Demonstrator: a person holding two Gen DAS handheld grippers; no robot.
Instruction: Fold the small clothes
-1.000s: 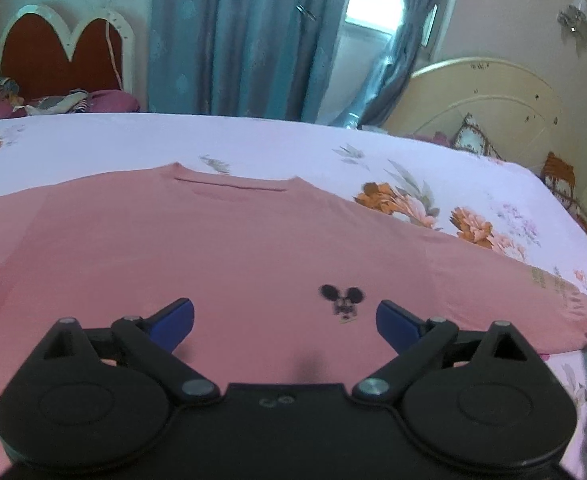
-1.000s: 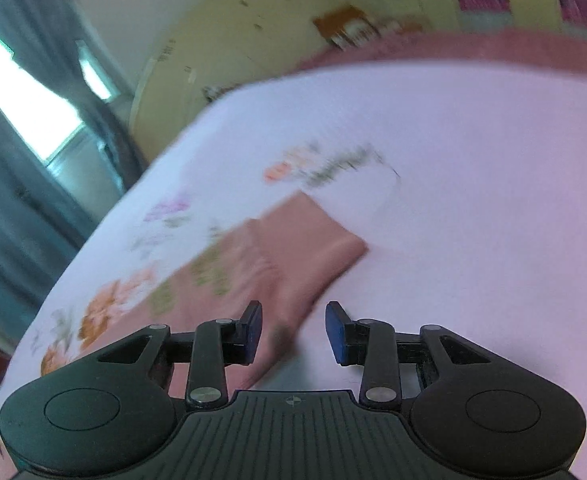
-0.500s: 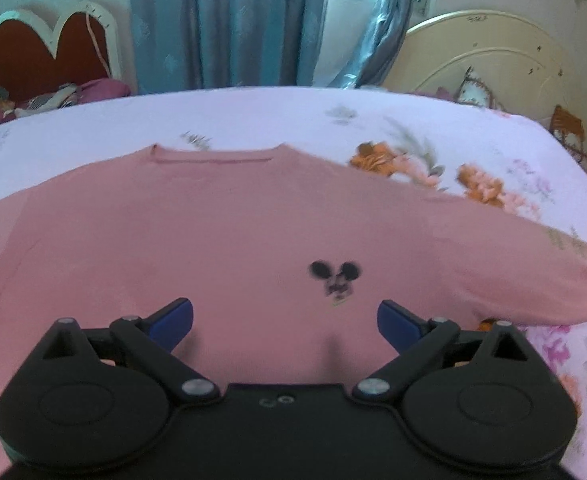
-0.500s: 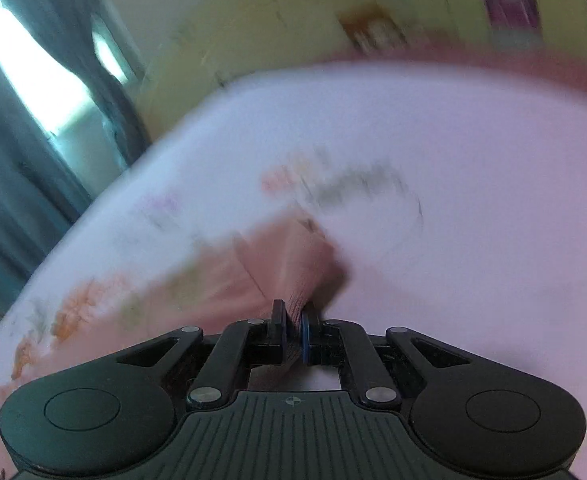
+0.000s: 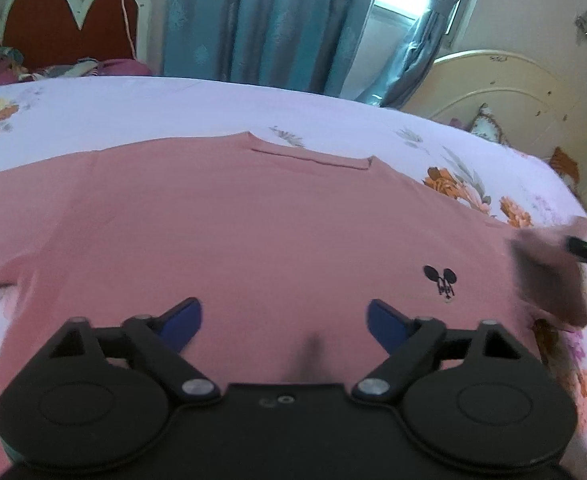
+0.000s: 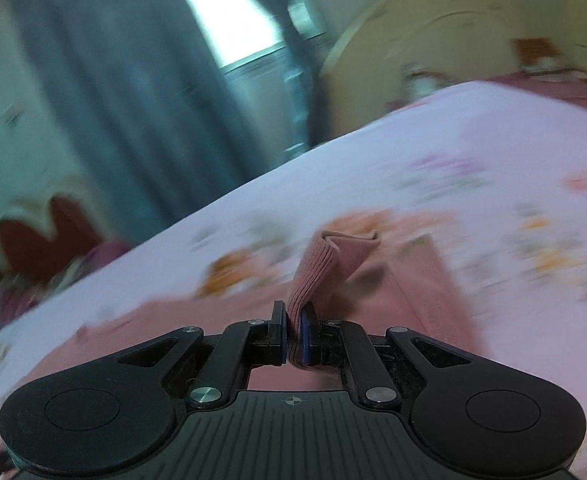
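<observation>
- The shirt lies spread flat on the bed, collar away from the camera, small dark logo on the chest.
- The right gripper has its jaws pinched tight on the ribbed cuff of the sleeve, which stands up out of them, off the bed; in the left view that sleeve shows as a blurred flap at the shirt's right edge.
- The left gripper hangs over the lower chest with its jaws wide; they have just been closing a little, with nothing gripped between them and only the flat cloth below.
- Risk: the grip takes only the cuff's end, so a fast swing could pull the cloth out of the jaws and drop the sleeve short of the body.
- Risk: nothing pins the shirt, so a pull on the sleeve may drag the whole body sideways and wrinkle it; the soft bed gives little hold.
- Risk: the sleeve may land twisted, as the cuff is already bunched.
- No containers are in view.
</observation>
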